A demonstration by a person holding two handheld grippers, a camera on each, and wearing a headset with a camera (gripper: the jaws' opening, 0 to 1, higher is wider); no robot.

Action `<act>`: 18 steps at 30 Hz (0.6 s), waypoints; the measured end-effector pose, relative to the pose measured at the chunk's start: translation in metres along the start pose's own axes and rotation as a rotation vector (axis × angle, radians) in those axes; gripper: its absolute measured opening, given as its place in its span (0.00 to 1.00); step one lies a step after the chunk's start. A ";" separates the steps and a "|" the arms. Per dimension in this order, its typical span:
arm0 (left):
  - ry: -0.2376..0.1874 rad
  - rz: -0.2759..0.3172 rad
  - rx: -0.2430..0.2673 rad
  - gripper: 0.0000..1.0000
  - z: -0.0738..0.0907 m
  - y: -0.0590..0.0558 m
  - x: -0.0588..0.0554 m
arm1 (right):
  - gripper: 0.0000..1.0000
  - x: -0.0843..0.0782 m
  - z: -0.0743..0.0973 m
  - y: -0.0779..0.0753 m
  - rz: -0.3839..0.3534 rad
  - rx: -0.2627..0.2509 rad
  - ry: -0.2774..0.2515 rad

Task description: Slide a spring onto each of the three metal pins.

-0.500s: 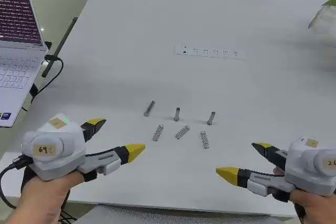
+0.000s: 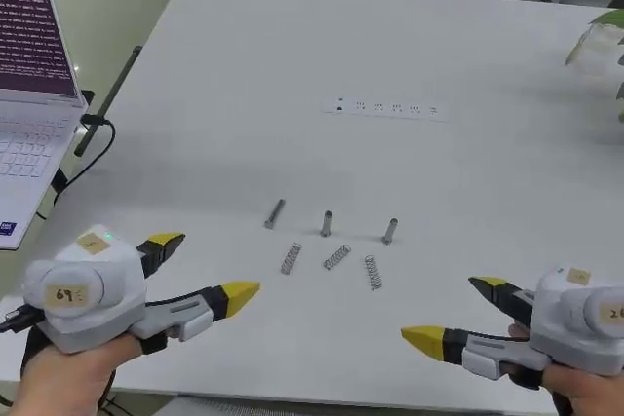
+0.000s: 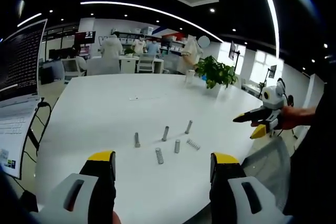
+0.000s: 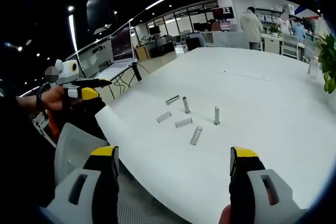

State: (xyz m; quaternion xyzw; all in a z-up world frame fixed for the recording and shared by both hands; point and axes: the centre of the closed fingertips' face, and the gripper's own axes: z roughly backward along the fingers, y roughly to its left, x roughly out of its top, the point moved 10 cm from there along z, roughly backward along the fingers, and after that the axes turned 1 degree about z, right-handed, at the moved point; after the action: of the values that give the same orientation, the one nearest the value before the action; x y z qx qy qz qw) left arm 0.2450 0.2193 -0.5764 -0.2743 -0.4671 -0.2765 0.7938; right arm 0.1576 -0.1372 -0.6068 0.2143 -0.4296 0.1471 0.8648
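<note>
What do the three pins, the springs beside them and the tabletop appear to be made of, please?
The pins look like steel or similar metal: dull grey with a soft sheen. The springs look like thin metal wire, in open coils. The tabletop seems matt white laminate or painted board; the look leaves that open.

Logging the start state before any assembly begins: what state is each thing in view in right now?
Left pin: lying on its side, bare.
Middle pin: upright, bare.
Right pin: upright, bare.
Left spring: lying loose.
Middle spring: lying loose.
Right spring: lying loose.
Left gripper: open, empty.
Right gripper: open, empty.
Laptop: open, screen lit.
</note>
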 end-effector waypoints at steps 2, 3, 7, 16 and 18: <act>-0.003 0.002 0.000 0.70 0.000 0.001 0.001 | 0.86 0.000 0.000 0.001 -0.003 0.003 -0.001; -0.003 0.002 0.001 0.70 0.000 0.001 0.001 | 0.86 0.001 0.000 0.001 -0.003 0.004 -0.001; -0.004 0.004 0.003 0.70 0.000 0.001 0.001 | 0.85 0.002 -0.001 0.000 -0.002 0.005 -0.003; -0.009 0.004 0.003 0.70 -0.001 0.001 0.003 | 0.85 0.003 -0.001 -0.001 -0.007 0.002 -0.008; -0.003 0.002 0.003 0.70 -0.002 0.000 0.002 | 0.84 0.003 -0.001 -0.002 -0.004 0.003 -0.009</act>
State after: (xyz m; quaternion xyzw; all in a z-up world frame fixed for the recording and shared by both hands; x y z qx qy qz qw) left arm 0.2471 0.2180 -0.5757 -0.2739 -0.4685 -0.2748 0.7938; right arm 0.1605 -0.1382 -0.6053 0.2171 -0.4327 0.1451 0.8629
